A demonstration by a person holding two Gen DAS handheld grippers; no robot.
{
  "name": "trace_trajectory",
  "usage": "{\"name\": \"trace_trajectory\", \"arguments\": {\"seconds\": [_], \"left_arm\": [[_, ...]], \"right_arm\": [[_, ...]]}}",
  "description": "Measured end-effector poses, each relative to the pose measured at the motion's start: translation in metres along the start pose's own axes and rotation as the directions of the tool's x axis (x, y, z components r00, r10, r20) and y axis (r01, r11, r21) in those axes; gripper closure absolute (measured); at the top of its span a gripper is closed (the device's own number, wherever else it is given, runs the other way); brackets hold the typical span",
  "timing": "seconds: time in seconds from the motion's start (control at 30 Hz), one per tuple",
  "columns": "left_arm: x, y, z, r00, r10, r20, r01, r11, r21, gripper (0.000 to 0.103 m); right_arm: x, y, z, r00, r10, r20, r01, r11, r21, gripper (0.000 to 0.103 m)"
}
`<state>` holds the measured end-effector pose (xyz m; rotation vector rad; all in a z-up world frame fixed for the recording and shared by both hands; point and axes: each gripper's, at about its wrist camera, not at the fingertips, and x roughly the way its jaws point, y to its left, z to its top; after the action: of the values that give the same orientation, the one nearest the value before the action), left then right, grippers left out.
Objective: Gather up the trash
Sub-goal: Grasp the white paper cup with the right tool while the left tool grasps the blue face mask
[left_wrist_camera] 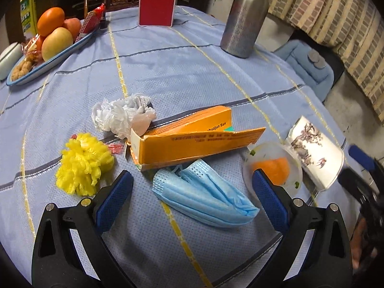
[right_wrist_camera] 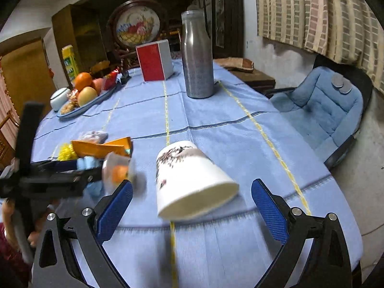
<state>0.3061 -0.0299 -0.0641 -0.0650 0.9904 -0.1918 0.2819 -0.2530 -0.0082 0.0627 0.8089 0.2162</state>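
Nothing collected yet. The left gripper (left_wrist_camera: 192,182) stands wide apart and empty over the crumpled blue face mask (left_wrist_camera: 204,196), lower centre. The right gripper (right_wrist_camera: 192,194), equally spread, brackets the tipped white printed paper cup (right_wrist_camera: 189,180), which lies near the blue striped tablecloth's (right_wrist_camera: 216,124) front edge. Open cloth lies beyond.

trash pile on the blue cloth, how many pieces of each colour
Going by the main colour of each piece:
yellow: 1, crumpled bag
white: 2, crumpled plastic bag and tipped paper cup
orange: 1, torn box
blue: 1, face mask
clear: 1, lid with orange bit inside
red: 1, small wrapper scraps
total: 7
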Motion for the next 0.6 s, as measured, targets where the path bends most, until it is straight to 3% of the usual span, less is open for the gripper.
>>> {"name": "trace_trajectory", "arguments": {"seconds": [0.13,0.33,0.6], "left_arm": [[-0.001,0.010,0.001,0.995,0.090,-0.038,-0.091,0.996,-0.006,0.006],[-0.019,0.037,0.000,0.998,0.055,-0.011,-0.056,0.991,-0.124,0.006],[-0.018,0.035,-0.006,0.999,0.050,-0.018,-0.052,0.992,-0.113,0.006]], "right_arm": [[0.016,0.004,0.006,1.000,-0.011,-0.024,0.010,1.000,-0.013,0.006],[0.030,0.009,0.006,0.996,0.010,-0.085,-0.013,0.999,-0.035,0.006],[0.044,0.001,0.005,0.985,0.027,-0.169,-0.025,1.000,0.013,0.006]]}}
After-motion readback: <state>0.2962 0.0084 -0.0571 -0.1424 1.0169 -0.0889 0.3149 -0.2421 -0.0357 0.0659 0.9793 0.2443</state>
